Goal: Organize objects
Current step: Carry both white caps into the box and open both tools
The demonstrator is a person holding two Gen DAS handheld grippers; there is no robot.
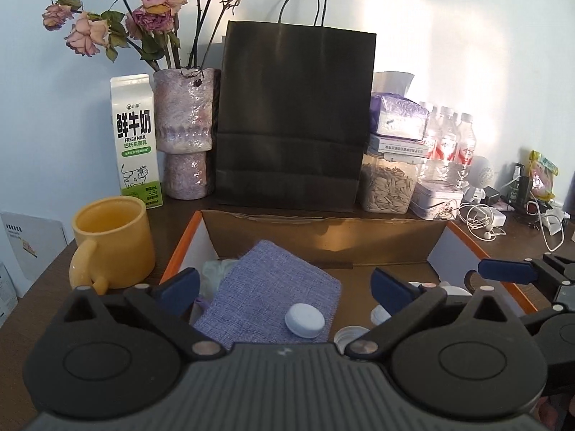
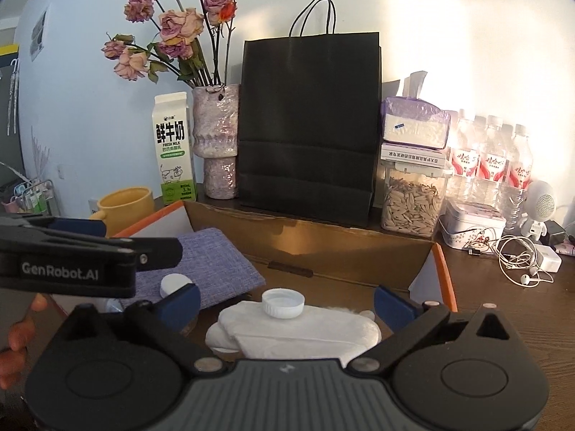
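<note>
Cardboard box [image 1: 323,240] taken as landmark, left gripper [image 1: 287,287] spread wide above blue cloth [image 1: 266,287] and round cap [image 1: 304,320] inside it, nothing held, right gripper [image 2: 287,301] likewise wide and empty above white cap [image 2: 283,303] on white pads [image 2: 305,334] inside the box.

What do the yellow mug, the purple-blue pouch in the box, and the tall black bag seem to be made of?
Yellow mug: likely glazed ceramic; thick wall, soft sheen.
Purple-blue pouch: coarse woven fabric, perhaps linen; visible weave, matte.
Black bag: matte paper, with sharp creases and twisted cord handles.
</note>
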